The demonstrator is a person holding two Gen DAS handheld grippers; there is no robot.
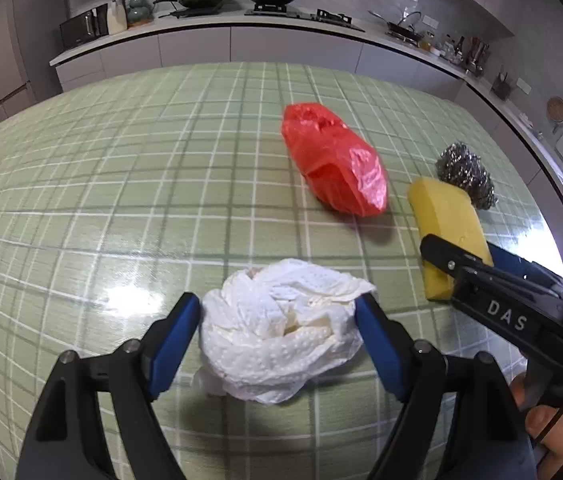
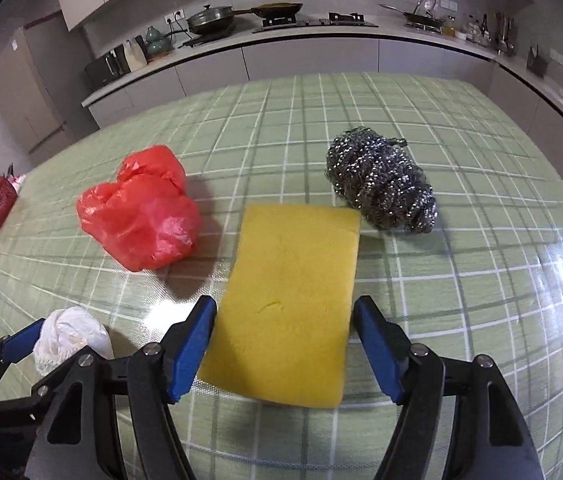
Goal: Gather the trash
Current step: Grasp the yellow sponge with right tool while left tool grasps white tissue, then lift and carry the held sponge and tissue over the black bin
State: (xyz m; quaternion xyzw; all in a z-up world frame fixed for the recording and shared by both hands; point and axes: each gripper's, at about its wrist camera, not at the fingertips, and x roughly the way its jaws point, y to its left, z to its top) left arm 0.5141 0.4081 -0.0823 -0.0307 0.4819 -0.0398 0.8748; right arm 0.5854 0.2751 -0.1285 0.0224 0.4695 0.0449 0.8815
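Our left fingers straddle the crumpled paper towel at six o'clock on the green checked counter, spread, pads just beside it; our right fingers bracket the yellow sponge, spread; red bag at ten o'clock, steel scourer at one o'clock.

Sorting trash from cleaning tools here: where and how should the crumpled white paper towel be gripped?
Grip the paper towel across its bulky middle, from above: the left gripper already straddles it, and the soft wad will compress between the pads.
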